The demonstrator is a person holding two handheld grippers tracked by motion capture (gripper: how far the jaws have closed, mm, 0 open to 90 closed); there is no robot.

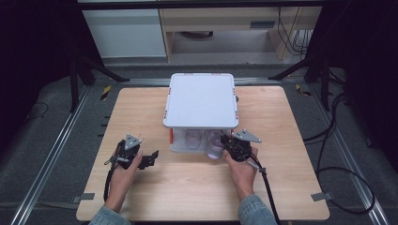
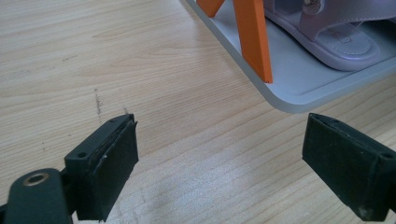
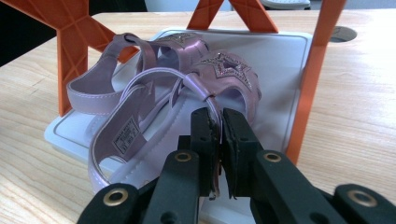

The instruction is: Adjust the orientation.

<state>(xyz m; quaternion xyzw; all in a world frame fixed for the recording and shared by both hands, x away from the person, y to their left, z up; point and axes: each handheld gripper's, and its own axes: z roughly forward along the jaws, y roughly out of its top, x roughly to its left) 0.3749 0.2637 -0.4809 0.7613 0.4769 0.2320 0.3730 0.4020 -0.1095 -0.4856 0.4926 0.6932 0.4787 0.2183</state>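
Under the rack (image 1: 201,101), right tool (image 3: 219,122) grips labelled sandal (image 3: 140,135).

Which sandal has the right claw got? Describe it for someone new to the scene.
Find the white two-tier rack mid-table; two lilac sandals sit on its lower shelf. It is the nearer sandal, its strap pinched in the right claw, size label showing.

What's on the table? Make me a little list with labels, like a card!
table: light wood
rack: small shelf with a white top and orange legs
shoes: two purple sandals on the bottom shelf, star decorations on top
right tongs: shut on a sandal strap
left tongs: open, over bare wood beside the rack's corner, holding nothing
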